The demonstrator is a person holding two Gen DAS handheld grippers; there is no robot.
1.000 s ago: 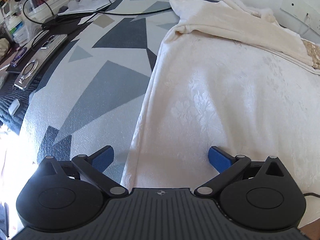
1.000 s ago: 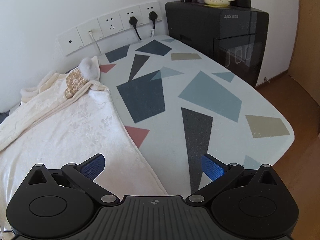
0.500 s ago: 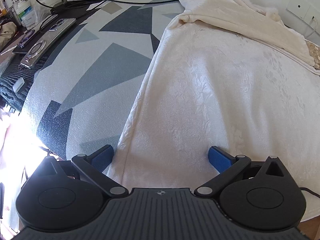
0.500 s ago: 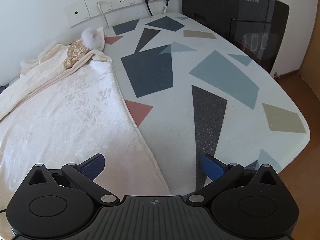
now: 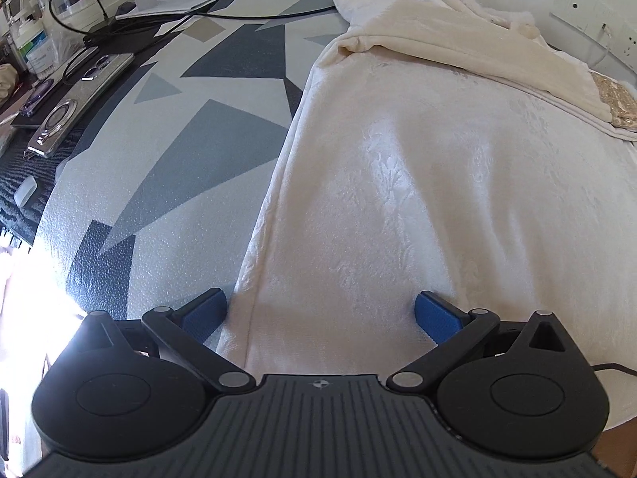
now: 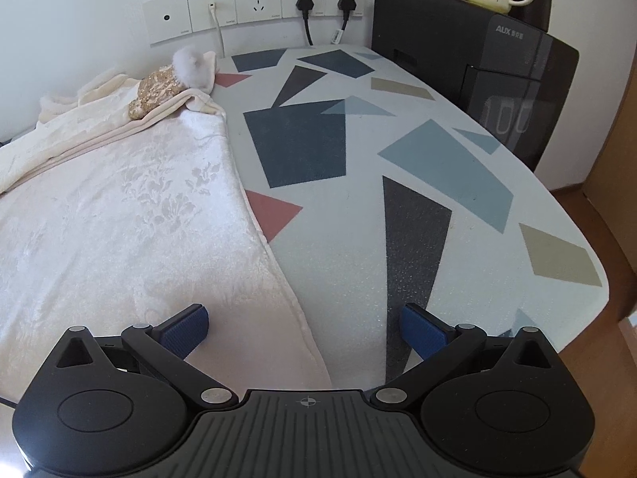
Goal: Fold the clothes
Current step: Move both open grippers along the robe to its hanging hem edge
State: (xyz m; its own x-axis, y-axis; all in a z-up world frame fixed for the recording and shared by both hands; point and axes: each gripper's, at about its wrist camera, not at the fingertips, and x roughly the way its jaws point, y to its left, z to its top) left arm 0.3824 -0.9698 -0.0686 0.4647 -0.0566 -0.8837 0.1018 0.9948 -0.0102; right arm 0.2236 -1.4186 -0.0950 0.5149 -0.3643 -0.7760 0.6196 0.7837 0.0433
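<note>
While it lies spread flat across the worktop point(image 6: 458, 263) with its geometric patches of grey, blue, pink and tan, the cream plush garment with an embossed floral pattern point(image 5: 458, 199) shows us a smooth body; at its far end sit a folded-over cream layer, a gold sequinned patch point(image 6: 157, 89) and a white fluffy pompom point(image 6: 191, 61). On the black appliance point(image 6: 497, 63) at the worktop's far right corner we read "AUX". We see the left tongs point(image 5: 320, 312) spread wide, empty, straddling the garment's left hem near the worktop's front edge; whether the blue pads touch the cloth we cannot tell. Our right tongs point(image 6: 304, 326) are likewise spread wide and empty, one pad over the cloth, the other over the bare worktop, the right hem running between them.
</note>
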